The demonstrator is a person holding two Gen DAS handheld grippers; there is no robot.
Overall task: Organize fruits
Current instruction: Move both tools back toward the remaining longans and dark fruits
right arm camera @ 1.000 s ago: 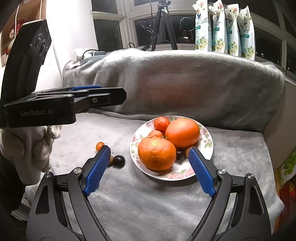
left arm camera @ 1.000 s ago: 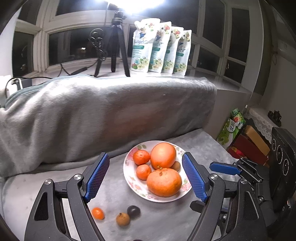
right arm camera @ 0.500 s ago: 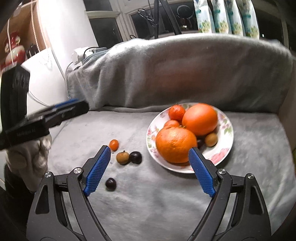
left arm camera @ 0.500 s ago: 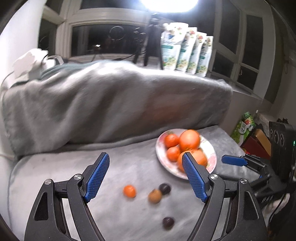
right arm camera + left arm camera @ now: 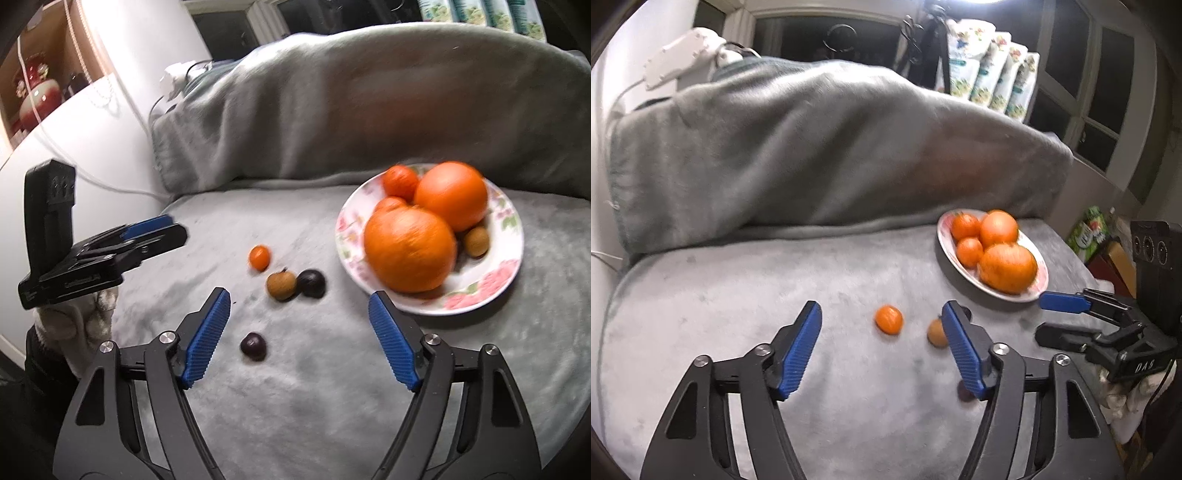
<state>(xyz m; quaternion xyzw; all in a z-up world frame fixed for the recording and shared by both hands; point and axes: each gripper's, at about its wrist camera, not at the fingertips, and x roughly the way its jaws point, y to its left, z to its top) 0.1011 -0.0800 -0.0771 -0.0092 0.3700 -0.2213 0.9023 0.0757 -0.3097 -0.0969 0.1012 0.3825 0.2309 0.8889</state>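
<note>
A flowered plate (image 5: 480, 300) (image 5: 946, 236) on the grey blanket holds two big oranges (image 5: 410, 247), small mandarins and a brown fruit. Left of it lie a small orange fruit (image 5: 259, 256) (image 5: 888, 319), a brown fruit (image 5: 281, 285) (image 5: 935, 332) and two dark fruits (image 5: 311, 283) (image 5: 253, 346). My left gripper (image 5: 881, 308) (image 5: 177, 230) hovers short of the small orange fruit, its jaws closing on nothing. My right gripper (image 5: 299, 297) (image 5: 1049, 317) hangs over the loose fruits, jaws closing, nothing touched.
The grey blanket (image 5: 812, 155) rises into a tall backrest behind the fruits. Pouches (image 5: 990, 81) and a tripod stand on the windowsill. A white-gloved hand (image 5: 74, 325) carries the left gripper. Boxes (image 5: 1089, 236) sit beyond the seat's right edge.
My left gripper swung left and down from the plate to the loose fruits, and its jaws narrowed. The right gripper dipped toward the loose fruits, and its jaws narrowed a little.
</note>
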